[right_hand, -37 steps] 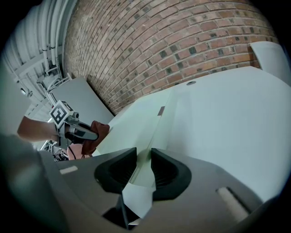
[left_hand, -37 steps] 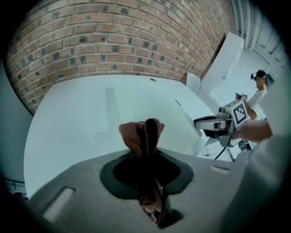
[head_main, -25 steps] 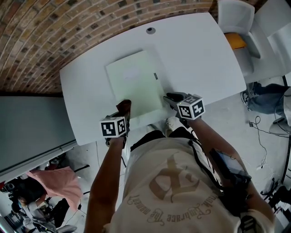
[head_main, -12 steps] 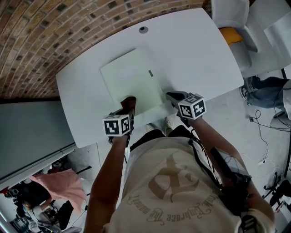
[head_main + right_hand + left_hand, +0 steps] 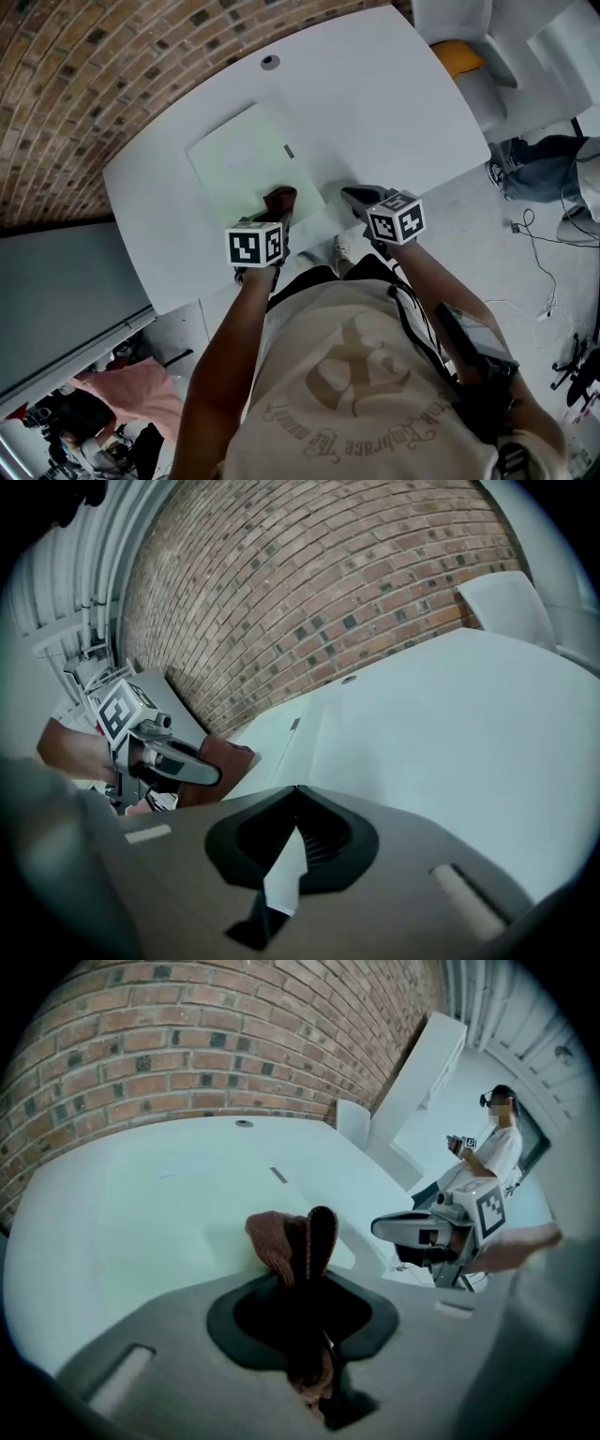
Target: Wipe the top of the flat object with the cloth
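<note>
brick wall (image 5: 103, 66) runs along the far left side of the white worktop (image 5: 403, 103), which looks smooth and bare but for a round port (image 5: 270, 62) near the wall; the flat object (image 5: 234, 159), a pale green sheet, lies on the worktop's left half, with a small grey tab (image 5: 289, 151) at its right edge; at its near edge is the left gripper (image 5: 275, 217), clamped on a bunched rust-brown cloth (image 5: 280, 198), whose free end rests on or just above the sheet, i cannot tell which; just beside the sheet's near right corner, over bare worktop, is the right gripper (image 5: 356, 199), its jaws drawn together with nothing between them; that looks like the main risk: with nothing pinning the sheet, a push of the cloth could slide the whole sheet across the slick worktop rather than wipe it; the cloth is also a small wad, so 1 pass would likely cover only a narrow strip, and the hard jaw tips could scrape the top if pressed too low; to the right stand 2 white chairs (image 5: 469, 33), with a yellow thing (image 5: 457, 56) by the nearer one; cables trail over the pale floor (image 5: 534, 281); in the left gripper view another person (image 5: 495, 1147) stands well beyond the worktop.
</note>
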`<state>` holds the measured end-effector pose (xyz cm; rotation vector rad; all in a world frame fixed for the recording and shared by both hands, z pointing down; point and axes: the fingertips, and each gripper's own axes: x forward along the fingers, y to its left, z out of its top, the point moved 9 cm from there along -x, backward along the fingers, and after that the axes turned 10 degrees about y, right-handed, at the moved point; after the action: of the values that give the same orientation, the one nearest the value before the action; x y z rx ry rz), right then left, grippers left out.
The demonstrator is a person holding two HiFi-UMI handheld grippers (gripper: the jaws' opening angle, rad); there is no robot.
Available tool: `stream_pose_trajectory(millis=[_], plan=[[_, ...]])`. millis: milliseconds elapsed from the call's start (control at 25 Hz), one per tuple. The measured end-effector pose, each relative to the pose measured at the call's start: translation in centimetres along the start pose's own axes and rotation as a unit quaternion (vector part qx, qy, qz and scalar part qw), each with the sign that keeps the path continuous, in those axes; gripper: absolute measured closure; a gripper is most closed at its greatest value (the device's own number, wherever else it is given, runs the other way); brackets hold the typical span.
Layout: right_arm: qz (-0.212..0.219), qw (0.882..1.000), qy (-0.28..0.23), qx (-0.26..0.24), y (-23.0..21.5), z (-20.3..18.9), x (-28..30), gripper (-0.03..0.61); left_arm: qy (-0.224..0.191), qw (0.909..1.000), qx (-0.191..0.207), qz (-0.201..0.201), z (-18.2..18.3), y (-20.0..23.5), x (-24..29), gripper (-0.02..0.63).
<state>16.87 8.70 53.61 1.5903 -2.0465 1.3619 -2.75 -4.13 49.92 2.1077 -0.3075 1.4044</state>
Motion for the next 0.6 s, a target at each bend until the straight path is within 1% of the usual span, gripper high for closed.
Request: stream_pose_trajectory(millis=[240,360,480,600], plan=[[-0.008,1.0,-0.002,0.018,-1.5,-1.1,-1.6,0.569,0.01,0.9994,0.025,-0.023,2.4,-2.7,1.9,0.54],[-0.016,1.0,-0.004,0.024,-2.3,-1.3,-2.5,0.569,0.018,0.9982,0.044,-0.036,3.4,-4.3,2.8,0.54],[-0.016,1.0,-0.007,0.023,-2.6,-0.9,-2.4,0.569,0.028,0.9963,0.065,-0.049,3.9,-5.4,3.4,0.54],[-0.011,1.0,-0.005,0.015,-2.8,-0.6,-2.3,0.569,0.032,0.9943,0.076,-0.068,3.7,-6.8,4.0,0.54]])
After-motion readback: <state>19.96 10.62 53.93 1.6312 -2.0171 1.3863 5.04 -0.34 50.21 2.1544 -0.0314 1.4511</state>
